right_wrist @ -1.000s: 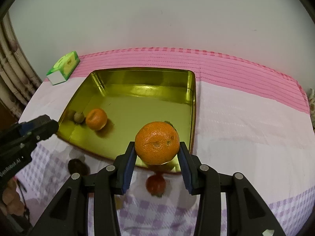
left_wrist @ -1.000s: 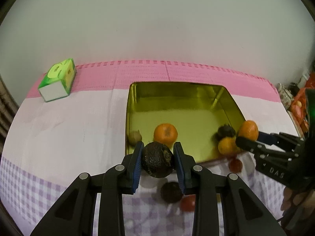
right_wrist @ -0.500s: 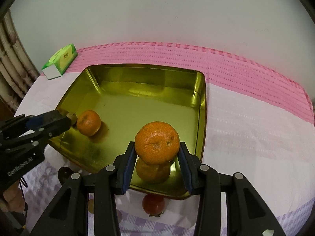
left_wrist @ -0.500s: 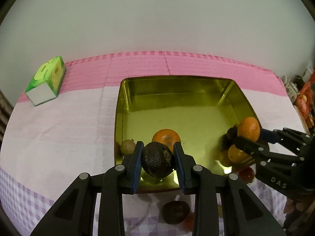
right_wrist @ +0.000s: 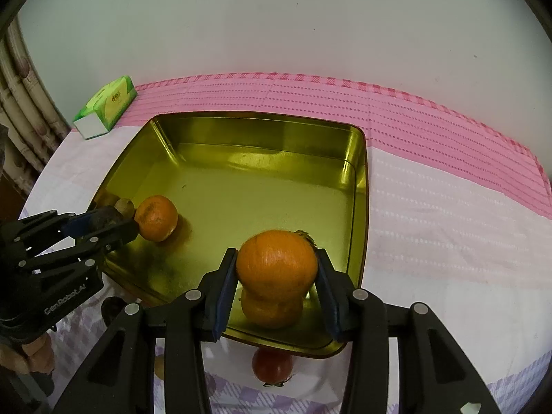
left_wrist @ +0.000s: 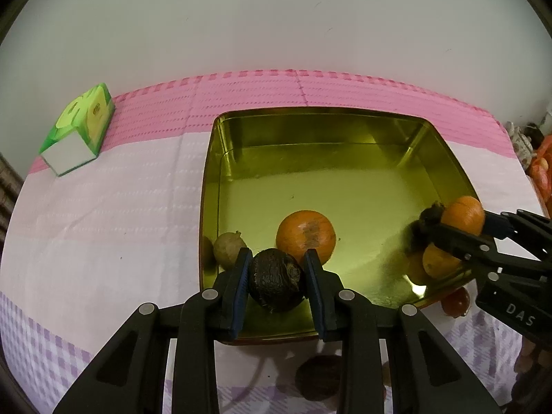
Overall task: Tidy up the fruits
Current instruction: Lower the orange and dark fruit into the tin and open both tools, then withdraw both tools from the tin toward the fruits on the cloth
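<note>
A gold metal tray lies on the pink and white cloth. My left gripper is shut on a dark wrinkled fruit, held over the tray's near left edge. In the tray lie an orange and a small brownish fruit. My right gripper has its jaws parted around an orange that sits on another orange in the tray's near right corner; a gap shows on the right side. It also shows in the left wrist view.
A green tissue box stands at the back left. A red fruit and a dark fruit lie on the cloth in front of the tray. A white wall stands behind the table.
Both grippers have moved forward over the tray. The right gripper's jaws have opened, and its orange has come down onto the orange in the tray corner.
</note>
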### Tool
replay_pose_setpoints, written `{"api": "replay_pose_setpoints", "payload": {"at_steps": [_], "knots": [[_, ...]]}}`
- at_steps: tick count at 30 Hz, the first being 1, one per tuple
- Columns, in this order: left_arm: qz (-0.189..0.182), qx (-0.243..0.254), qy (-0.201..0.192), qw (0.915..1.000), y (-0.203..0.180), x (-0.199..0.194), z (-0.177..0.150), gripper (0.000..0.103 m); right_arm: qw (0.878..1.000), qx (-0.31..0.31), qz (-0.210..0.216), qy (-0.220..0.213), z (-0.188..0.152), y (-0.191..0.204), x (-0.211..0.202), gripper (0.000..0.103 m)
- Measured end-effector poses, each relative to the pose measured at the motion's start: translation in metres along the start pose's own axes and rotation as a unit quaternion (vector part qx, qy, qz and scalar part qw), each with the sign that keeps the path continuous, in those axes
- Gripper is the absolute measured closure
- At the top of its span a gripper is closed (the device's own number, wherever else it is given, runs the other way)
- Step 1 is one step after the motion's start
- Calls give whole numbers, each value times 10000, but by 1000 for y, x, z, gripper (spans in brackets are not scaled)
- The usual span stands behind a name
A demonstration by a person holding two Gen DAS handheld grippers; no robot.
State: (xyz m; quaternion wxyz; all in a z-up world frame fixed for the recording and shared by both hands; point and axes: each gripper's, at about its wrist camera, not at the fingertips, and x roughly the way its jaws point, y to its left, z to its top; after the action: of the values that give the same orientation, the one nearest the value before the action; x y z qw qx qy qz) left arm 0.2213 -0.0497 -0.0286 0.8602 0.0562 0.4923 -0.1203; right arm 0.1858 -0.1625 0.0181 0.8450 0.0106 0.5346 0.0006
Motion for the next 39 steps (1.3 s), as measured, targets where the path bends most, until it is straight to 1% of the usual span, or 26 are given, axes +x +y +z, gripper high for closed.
{"api": "replay_pose_setpoints", "payload": {"at_steps": [7,9,11,15,22,27,32,35,39], "knots": [[39,10,-1,10000,-1,-1,0,71,10000,13,8,-3,0,-1,-2,61],[44,9,3,10000,0,-2,-1,70,10000,7,11,-15,0,-1,-2,60],[24,2,-1,10000,0,-3,-1,70,10000,15,8,-18,1,0,-3,57],[43,21,-32,10000,2,-7,-3,70,10000,21,-3,-45,1,1,-6,56],[60,42,-193,9998,2,-26,-10,70,9998,21,51,-197,-6,5,-26,56],[101,113,-405,9991,-1,-49,-22,70,9994,37,104,-325,-22,10,-46,56],[84,41,-508,9987,2,-71,-42,70,9993,71,194,-297,-44,13,-57,56],[87,-38,-458,9989,5,-75,-56,70,9996,29,214,-206,-60,16,-57,56],[163,-49,-284,9995,7,-71,-79,70,9997,11,246,-34,-78,21,-50,56]]}}
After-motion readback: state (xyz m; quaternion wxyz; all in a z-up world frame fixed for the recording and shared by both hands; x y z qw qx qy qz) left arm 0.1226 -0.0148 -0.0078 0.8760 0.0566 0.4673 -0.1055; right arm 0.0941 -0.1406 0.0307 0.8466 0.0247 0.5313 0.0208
